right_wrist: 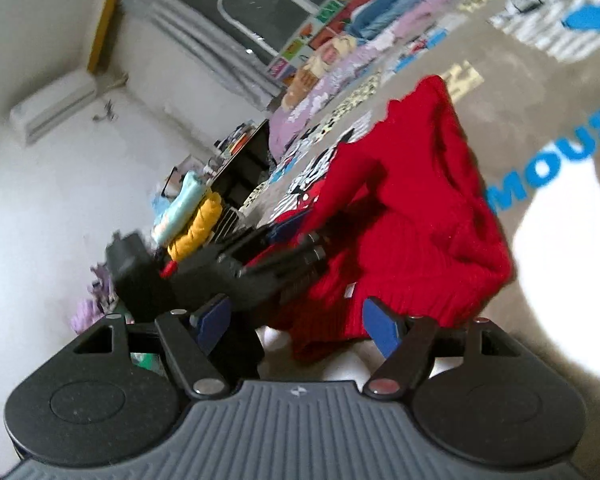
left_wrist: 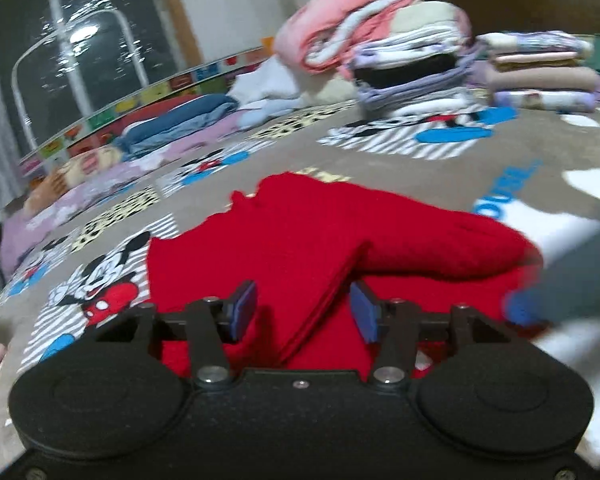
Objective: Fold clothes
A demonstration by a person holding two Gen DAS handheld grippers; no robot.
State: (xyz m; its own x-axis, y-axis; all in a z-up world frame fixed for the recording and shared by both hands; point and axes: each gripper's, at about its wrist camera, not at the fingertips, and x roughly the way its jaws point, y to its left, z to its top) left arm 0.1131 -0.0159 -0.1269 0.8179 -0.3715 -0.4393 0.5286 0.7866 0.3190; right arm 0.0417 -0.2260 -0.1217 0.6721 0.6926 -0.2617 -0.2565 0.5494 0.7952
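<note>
Both tongs are standing open over the red sweater [left_wrist: 300,248]. Left gripper [left_wrist: 304,310] is hovering low above the near part of the knit, its blue pads [left_wrist: 244,308] parted, nothing pressed between them; a folded edge of the sweater is running up through the gap beneath. Right gripper [right_wrist: 300,324] is tilted, its pads [right_wrist: 380,330] spread wide, with the sweater's near hem lying between and just past them, not pinched. In the right wrist view the left gripper's black body [right_wrist: 228,268] is sitting against the sweater's side.

The sweater [right_wrist: 412,216] is lying partly folded on a cartoon-print bedspread [left_wrist: 460,168], one flap doubled over the body. Beyond it, stacks of folded clothes [left_wrist: 412,68] are sitting at the far end, with a pink bundle [left_wrist: 340,20] on top and a blue pile [left_wrist: 180,124] to the left. A blurred blue shape [left_wrist: 540,304] is showing at the right edge of the left wrist view; I cannot tell what it is.
</note>
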